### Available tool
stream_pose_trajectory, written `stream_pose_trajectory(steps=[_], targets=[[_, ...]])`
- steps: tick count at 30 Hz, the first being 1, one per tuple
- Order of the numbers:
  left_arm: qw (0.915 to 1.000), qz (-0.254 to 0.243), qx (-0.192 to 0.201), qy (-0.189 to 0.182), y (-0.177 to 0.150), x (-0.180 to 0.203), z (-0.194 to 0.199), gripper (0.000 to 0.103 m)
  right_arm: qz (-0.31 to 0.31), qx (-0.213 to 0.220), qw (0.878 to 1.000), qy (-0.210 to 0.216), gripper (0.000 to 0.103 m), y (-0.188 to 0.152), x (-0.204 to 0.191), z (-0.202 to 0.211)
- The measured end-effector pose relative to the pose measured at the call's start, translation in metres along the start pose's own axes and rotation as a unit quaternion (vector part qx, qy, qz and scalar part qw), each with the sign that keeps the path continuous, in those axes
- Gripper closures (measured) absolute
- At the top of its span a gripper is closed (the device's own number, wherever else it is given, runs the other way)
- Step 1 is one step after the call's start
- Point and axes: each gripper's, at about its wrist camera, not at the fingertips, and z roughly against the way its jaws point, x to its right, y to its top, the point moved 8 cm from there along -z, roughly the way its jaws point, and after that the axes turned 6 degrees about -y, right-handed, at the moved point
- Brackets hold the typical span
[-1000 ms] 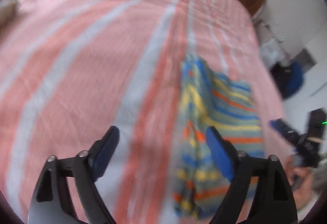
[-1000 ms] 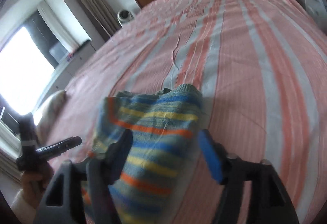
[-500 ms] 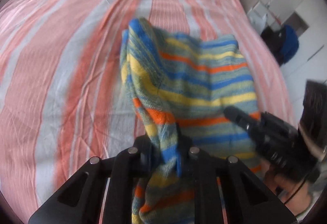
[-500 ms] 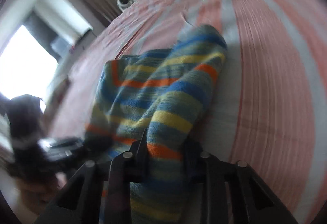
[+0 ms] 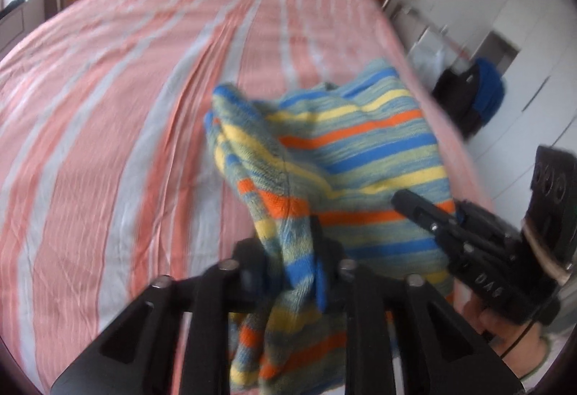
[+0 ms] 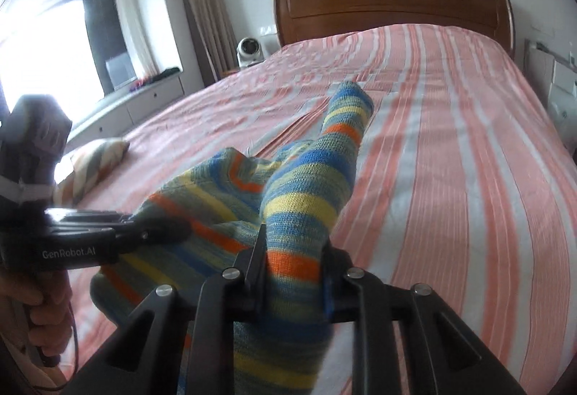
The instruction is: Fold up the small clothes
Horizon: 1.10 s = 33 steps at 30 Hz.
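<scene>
Both tongs, left and right, pinch the sweater (striped knit).

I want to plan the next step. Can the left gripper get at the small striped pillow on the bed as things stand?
Probably not at once. The left gripper is shut on the striped knit garment, which the right gripper also clamps. The pillow lies apart on bare bedspread.

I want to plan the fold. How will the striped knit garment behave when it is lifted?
Probably floppy: the striped knit garment sags between the left hand-held gripper and the right hand-held gripper. Likely light and not slippery, since small pinches of the knit hold it.
</scene>
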Motion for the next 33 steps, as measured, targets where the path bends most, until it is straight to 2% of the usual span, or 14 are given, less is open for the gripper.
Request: stream_pose_trajectory(steps=[1,3,4,5,6,7,8,9,10,16,21,23,29,33], targets=[[0.9997,0.002,-0.014,0.021,-0.01,-0.009,-0.009,0.065,-0.011,-0.021,1.0,0.004,0.076,-0.003,0.003,-0.011],[0.9976,0.002,-0.028,0.063,-0.03,-0.024,-0.011,0.064,-0.029,-0.083,0.996,-0.009,0.063,-0.03,0.019,-0.034],[0.9971,-0.001,-0.025,0.072,-0.039,-0.028,-0.007,0.056,-0.036,-0.098,0.994,-0.022,0.054,-0.043,0.028,-0.036],[0.9966,-0.006,-0.015,0.081,-0.049,-0.029,0.005,0.05,-0.044,-0.098,0.994,-0.027,0.044,-0.051,0.036,-0.031],[0.9944,-0.018,0.002,0.104,-0.058,-0.028,0.021,0.035,-0.047,-0.092,0.994,-0.03,0.037,-0.058,0.043,-0.021],[0.9911,-0.033,0.019,0.128,-0.064,-0.026,0.036,0.023,-0.046,-0.087,0.994,-0.037,0.022,-0.063,0.048,-0.012],[0.9865,-0.05,0.04,0.151,-0.069,-0.022,0.052,0.017,-0.038,-0.078,0.995,-0.05,0.01,-0.069,0.052,0.004],[0.9822,-0.064,0.058,0.167,-0.073,-0.018,0.064,0.005,-0.028,-0.068,0.996,-0.056,0.007,-0.072,0.055,0.017],[0.9763,-0.079,0.079,0.185,-0.079,-0.01,0.08,0.001,-0.016,-0.059,0.996,-0.063,0.003,-0.073,0.057,0.029],[0.9625,-0.105,0.11,0.224,-0.097,0.031,0.126,0.001,0.085,0.007,0.989,-0.117,0.001,-0.088,0.045,0.12],[0.9453,-0.103,0.164,0.263,-0.124,0.067,0.165,0.0,0.077,0.067,0.988,-0.115,0.001,-0.099,0.023,0.191],[0.9461,-0.102,0.174,0.253,-0.136,0.078,0.17,0.0,0.062,0.059,0.991,-0.107,0.001,-0.111,0.015,0.205],[0.9547,-0.113,0.143,0.235,-0.177,0.098,0.176,0.0,0.011,0.013,0.999,-0.047,0.001,-0.142,0.003,0.215],[0.9564,-0.126,0.133,0.227,-0.185,0.107,0.179,0.0,0.005,-0.017,0.999,-0.05,0.001,-0.151,-0.001,0.224]])
